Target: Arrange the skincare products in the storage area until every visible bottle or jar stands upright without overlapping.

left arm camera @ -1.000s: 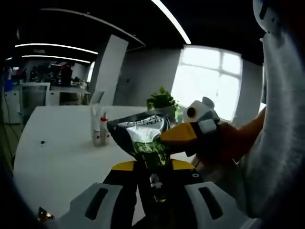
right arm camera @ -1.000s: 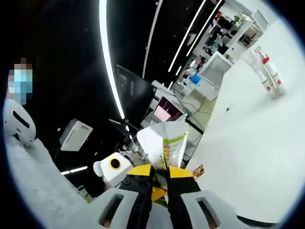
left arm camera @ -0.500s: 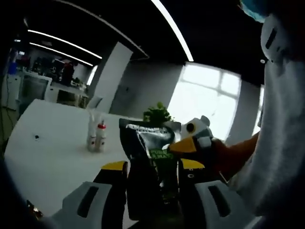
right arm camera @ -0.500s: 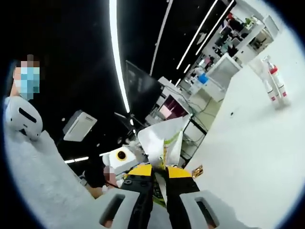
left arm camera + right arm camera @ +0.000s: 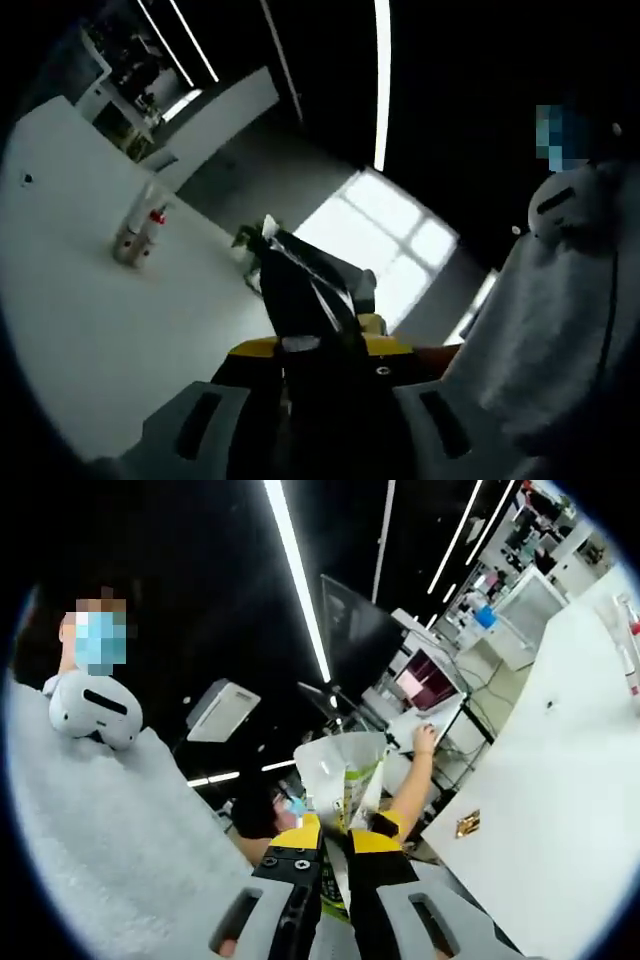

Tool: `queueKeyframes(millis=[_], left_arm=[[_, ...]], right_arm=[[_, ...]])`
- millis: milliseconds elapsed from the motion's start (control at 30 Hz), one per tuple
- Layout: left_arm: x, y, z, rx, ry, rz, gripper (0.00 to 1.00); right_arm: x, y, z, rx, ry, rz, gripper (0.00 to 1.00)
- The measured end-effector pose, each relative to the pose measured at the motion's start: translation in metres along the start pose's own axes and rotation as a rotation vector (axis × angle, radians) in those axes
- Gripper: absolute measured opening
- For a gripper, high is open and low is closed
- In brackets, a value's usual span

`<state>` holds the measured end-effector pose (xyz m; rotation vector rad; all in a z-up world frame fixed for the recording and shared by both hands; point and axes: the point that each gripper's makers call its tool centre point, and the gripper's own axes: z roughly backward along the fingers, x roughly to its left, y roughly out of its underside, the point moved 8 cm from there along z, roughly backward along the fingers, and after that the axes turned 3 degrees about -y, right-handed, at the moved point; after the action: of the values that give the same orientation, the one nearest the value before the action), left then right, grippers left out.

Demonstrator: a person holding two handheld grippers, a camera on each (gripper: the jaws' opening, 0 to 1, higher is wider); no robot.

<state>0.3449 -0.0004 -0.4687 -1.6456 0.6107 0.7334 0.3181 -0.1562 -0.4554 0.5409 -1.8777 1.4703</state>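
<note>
Gripping: both grippers (image 5: pixel 318 352) (image 5: pixel 335 842) clamp one pouch (image 5: pixel 305 290).
Changed: right gripper gone from beside pouch; bottles (image 5: pixel 140 232) further from it.

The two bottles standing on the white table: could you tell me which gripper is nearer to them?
Neither clearly. The left gripper and right gripper are both shut on the snack packet, held in the air well short of the bottles; the views give no firmer comparison.

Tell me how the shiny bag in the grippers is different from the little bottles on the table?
The bag is held up off the white table, pinched by both the left gripper and the right gripper; the bottles stand on the table, untouched. The bag is a flat, crinkly foil pouch; the bottles are slim and tube-shaped, one with a red cap.
</note>
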Motion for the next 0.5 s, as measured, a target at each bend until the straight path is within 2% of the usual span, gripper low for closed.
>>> queueKeyframes(millis=[67, 100, 133, 233, 267, 300, 333, 367, 500], left_arm=[[0.002, 0.002, 0.000, 0.021, -0.007, 0.096, 0.21], [0.002, 0.002, 0.000, 0.024, -0.007, 0.116, 0.21], [0.003, 0.001, -0.001, 0.018, -0.013, 0.091, 0.20], [0.003, 0.001, 0.000, 0.011, -0.020, 0.085, 0.17], [0.004, -0.001, 0.003, 0.000, -0.026, 0.087, 0.13], [0.004, -0.002, 0.004, -0.004, -0.025, 0.087, 0.01], [-0.001, -0.007, 0.005, -0.043, 0.044, 0.093, 0.00], [0.005, -0.005, 0.004, -0.029, -0.018, 0.095, 0.00], [0.003, -0.005, 0.004, -0.037, -0.016, 0.085, 0.00]], right_arm=[[-0.002, 0.000, 0.000, 0.002, 0.000, -0.044, 0.02], [-0.003, -0.001, 0.000, 0.005, 0.008, -0.034, 0.02], [-0.004, -0.001, 0.001, 0.000, 0.020, -0.038, 0.02], [-0.009, -0.001, 0.003, -0.008, 0.035, -0.064, 0.02], [-0.011, -0.001, 0.005, -0.011, 0.045, -0.069, 0.02], [-0.013, -0.001, 0.007, -0.016, 0.061, -0.071, 0.00], [-0.018, -0.001, 0.010, -0.029, 0.096, -0.064, 0.00], [-0.015, -0.002, 0.009, -0.047, 0.054, -0.093, 0.00], [-0.016, -0.001, 0.009, -0.063, 0.050, -0.115, 0.00]])
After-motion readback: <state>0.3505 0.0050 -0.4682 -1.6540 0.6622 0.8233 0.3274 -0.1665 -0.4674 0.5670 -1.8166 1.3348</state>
